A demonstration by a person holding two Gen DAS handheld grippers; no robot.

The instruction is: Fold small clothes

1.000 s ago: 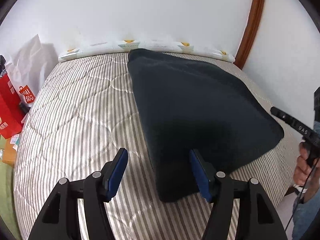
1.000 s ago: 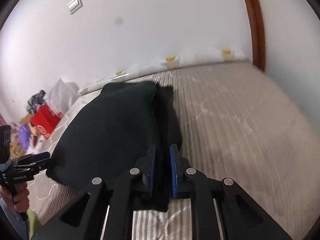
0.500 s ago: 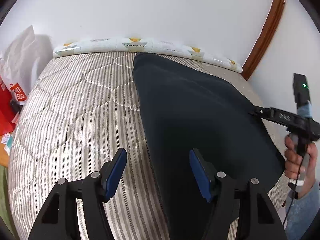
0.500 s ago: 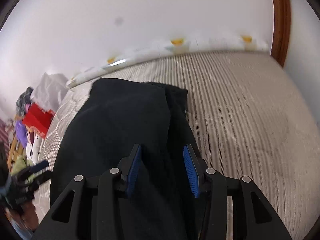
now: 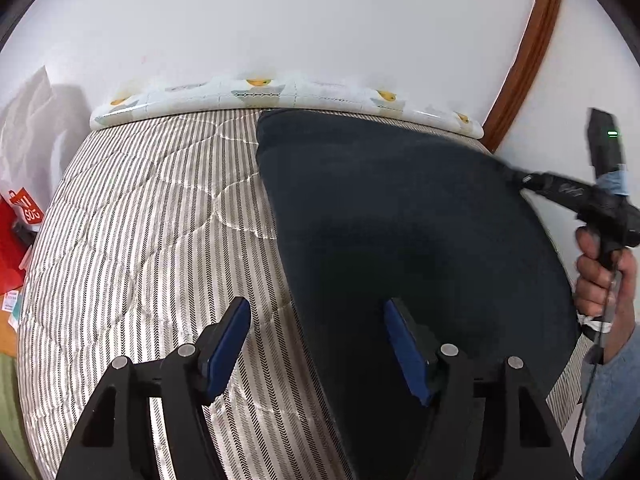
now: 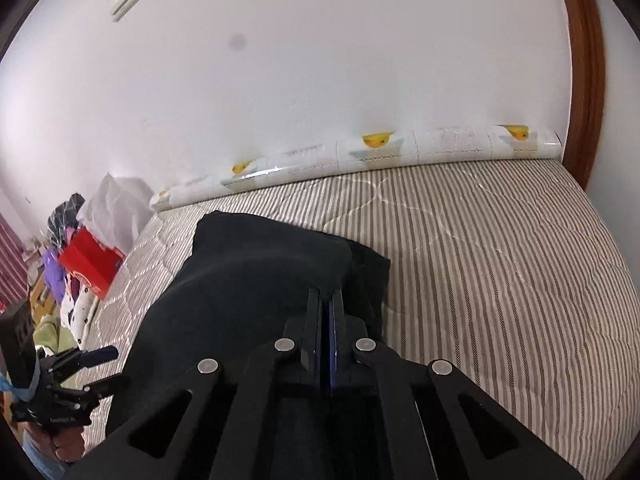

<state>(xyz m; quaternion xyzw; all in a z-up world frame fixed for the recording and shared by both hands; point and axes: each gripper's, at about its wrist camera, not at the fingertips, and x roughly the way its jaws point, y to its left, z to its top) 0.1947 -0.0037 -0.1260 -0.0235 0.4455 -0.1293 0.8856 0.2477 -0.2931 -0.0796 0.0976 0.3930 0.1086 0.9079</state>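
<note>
Blue fingers (image 5: 228, 344) of the left gripper (image 5: 320, 344) stand wide apart, and they have just opened a bit more. One finger is over the striped bed (image 5: 132, 240), the other over the edge of the dark cloth (image 5: 400, 220); they do not pinch it. On the far left sit a white bag (image 5: 28, 128) and a red bag (image 5: 16, 236). At the back, a white strip with yellow shapes (image 5: 256, 92) runs along the white wall (image 5: 300, 20). A brown wooden frame (image 5: 532, 48) stands at the right. In the right wrist view, the right gripper (image 6: 327, 312) has just snapped tight, and the cloth's lifted edge sits at its tips. A second ago the cloth lay flatter and nearer the left gripper.
</note>
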